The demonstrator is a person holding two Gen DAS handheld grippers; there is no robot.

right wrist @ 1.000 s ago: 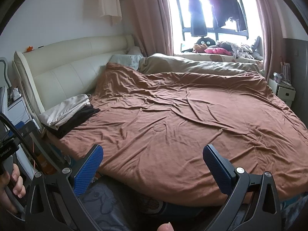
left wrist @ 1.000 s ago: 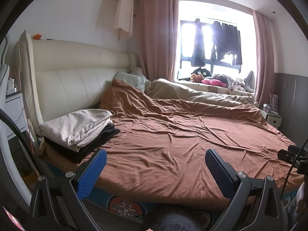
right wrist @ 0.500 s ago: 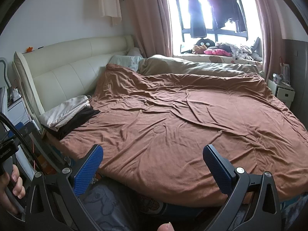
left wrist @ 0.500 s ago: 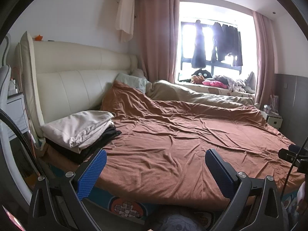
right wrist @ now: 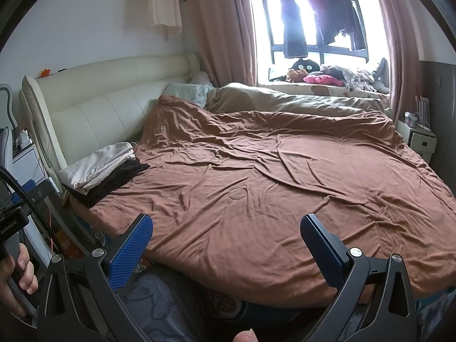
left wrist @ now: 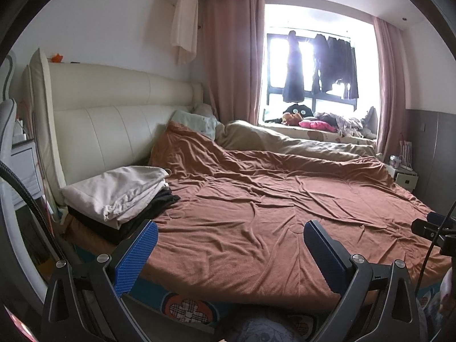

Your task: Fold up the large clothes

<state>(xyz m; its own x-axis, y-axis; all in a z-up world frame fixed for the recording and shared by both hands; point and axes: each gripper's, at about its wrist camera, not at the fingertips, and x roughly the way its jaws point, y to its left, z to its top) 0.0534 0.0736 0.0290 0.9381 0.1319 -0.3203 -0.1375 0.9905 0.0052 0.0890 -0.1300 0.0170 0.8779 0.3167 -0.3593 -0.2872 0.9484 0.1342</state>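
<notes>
Your left gripper (left wrist: 229,245) and right gripper (right wrist: 225,239) gape empty over the brown quilt (right wrist: 270,185); you could topple the folded stack (left wrist: 119,191) (it sits near the bed's edge) with a careless reach.

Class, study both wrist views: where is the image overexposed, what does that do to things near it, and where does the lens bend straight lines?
Left wrist view: the window is blown out white, turning the hanging clothes into silhouettes; the headboard bows. Right wrist view: same glare at the window; the curtain curves inward near the frame edge; dark vignette fills the corners.
</notes>
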